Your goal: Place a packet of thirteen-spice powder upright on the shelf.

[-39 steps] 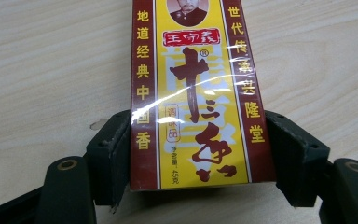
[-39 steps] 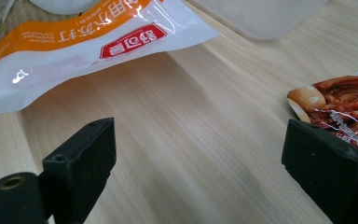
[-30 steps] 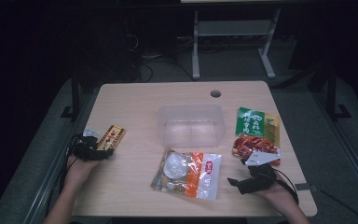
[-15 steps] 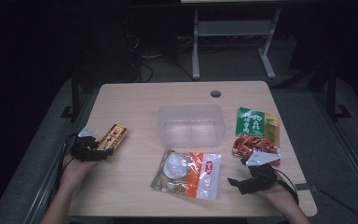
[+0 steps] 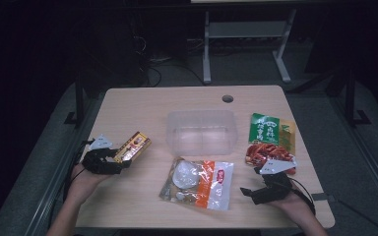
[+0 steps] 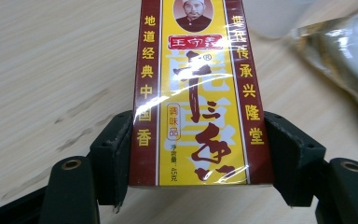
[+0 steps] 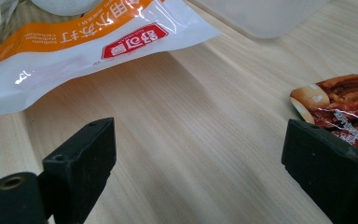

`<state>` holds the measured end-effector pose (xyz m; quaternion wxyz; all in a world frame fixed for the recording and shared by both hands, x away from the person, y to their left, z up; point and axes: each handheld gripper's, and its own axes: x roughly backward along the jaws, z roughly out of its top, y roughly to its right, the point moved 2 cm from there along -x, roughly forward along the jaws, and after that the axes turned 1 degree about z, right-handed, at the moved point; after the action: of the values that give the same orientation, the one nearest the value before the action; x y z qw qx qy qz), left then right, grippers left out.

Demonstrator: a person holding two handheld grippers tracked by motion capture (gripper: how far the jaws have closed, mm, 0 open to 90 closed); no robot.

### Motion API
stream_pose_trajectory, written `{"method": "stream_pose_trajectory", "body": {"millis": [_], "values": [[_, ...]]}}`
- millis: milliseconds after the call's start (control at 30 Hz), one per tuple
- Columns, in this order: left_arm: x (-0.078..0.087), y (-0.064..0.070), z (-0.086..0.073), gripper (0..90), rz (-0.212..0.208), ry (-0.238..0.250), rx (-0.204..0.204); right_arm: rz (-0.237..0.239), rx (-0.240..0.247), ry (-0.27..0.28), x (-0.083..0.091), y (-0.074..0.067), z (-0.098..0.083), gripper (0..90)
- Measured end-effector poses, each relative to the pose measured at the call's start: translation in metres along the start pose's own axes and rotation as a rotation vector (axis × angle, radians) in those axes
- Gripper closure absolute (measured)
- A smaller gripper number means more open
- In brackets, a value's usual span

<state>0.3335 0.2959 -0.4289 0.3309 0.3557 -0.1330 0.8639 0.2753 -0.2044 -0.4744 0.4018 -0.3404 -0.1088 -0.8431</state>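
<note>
Tabletop: left tongs point(image 5: 120, 160) lifted yellow box point(image 5: 133, 146) slightly.

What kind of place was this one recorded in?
Probably a lab or workshop set up for recording: a plain wooden table with a cable hole, loose cables on the floor and a metal stand behind.

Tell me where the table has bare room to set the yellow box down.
The back strip behind the tub, around the hole, is bare. So is the left side between the box and the tub, and the front-left corner beside the orange pouch. The right is crowded: green packet, red packet and right tool.
</note>
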Motion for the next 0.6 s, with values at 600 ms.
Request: {"method": "stream_pose_trajectory", "body": {"millis": [600], "values": [[-0.001,0.056,0.024,31.8,-0.17,0.048,-0.131,0.012,-0.004,0.005,-0.001,0.002,0.0,9.7]]}}
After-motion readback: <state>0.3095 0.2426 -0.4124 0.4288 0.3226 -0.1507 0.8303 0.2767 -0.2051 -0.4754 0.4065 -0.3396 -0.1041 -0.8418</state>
